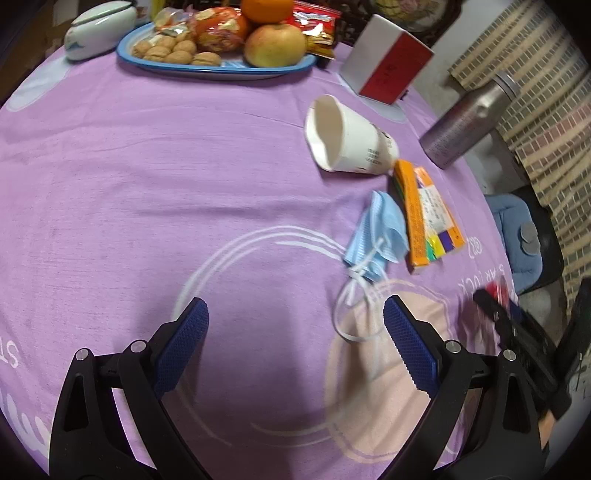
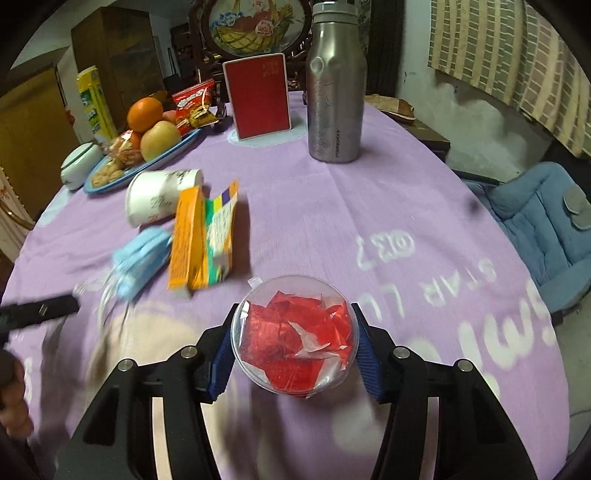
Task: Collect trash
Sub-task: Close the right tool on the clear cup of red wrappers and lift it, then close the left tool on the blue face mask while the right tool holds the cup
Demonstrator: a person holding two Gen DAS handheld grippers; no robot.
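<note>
1. Left wrist view looks down on a round surface (image 1: 147, 166) under a purple cloth printed with white rings and letters; the left tool (image 1: 295, 314) hangs over it with its blue pads spread wide and nothing between them.
2. Just beyond that tool lies a crumpled blue face mask (image 1: 376, 232), its white loops trailing toward the right-hand pad. Beside the mask lies an orange carton (image 1: 428, 210), and a tipped white paper cup (image 1: 347, 136) touches the carton's far end.
3. At the far edge sit a blue tray (image 1: 218, 70) of walnuts, an apple and an orange, a white lidded jar (image 1: 99, 29), a red-and-white box (image 1: 388, 62) and a steel bottle (image 1: 461, 122).
4. Right wrist view shows the right tool (image 2: 295, 347) with a clear plastic dome holding red wrappers (image 2: 295, 339) between its pads; both pads appear to touch the dome's sides.
5. Room: a blue padded seat (image 2: 535, 229) stands at the right, a brick-pattern curtain (image 2: 517, 55) behind it, wooden cupboards (image 2: 110, 55) at the left.
</note>
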